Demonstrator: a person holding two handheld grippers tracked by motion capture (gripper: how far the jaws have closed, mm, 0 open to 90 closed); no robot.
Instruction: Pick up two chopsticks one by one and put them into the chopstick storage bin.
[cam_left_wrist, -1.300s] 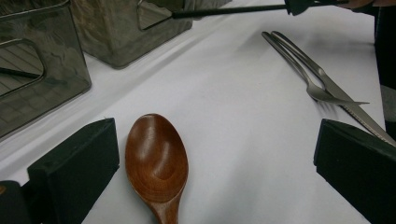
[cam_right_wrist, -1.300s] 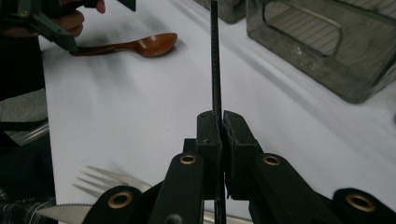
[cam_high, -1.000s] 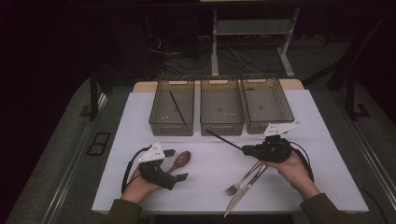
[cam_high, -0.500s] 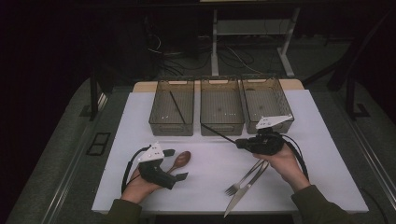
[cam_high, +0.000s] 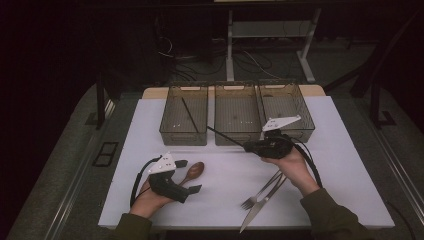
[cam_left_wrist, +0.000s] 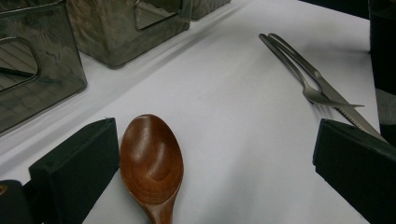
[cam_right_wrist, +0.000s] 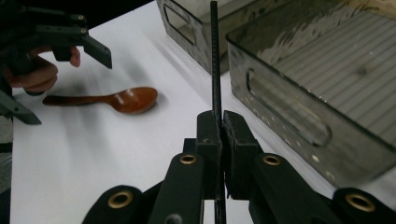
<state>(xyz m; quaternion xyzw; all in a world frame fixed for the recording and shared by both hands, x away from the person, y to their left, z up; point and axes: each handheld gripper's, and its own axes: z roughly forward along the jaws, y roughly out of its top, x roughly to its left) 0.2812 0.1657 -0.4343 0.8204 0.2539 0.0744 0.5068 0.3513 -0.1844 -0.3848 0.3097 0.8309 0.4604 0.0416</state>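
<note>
My right gripper is shut on a thin black chopstick, held just above the table in front of the middle bin; the stick points left and away. Seen from the right gripper view, the chopstick rises straight from my clamped right gripper. My left gripper rests open on the white table at the near left, its jaws on either side of a wooden spoon. The spoon's bowl lies close to one jaw in the left gripper view.
Three clear bins stand in a row at the back; the left bin holds another black chopstick, and the right bin is behind my right hand. A fork and a knife lie crossed near the front edge.
My right gripper has carried the chopstick away from me and a little left, closer to the front of the bins. The left gripper and spoon have stayed put.
</note>
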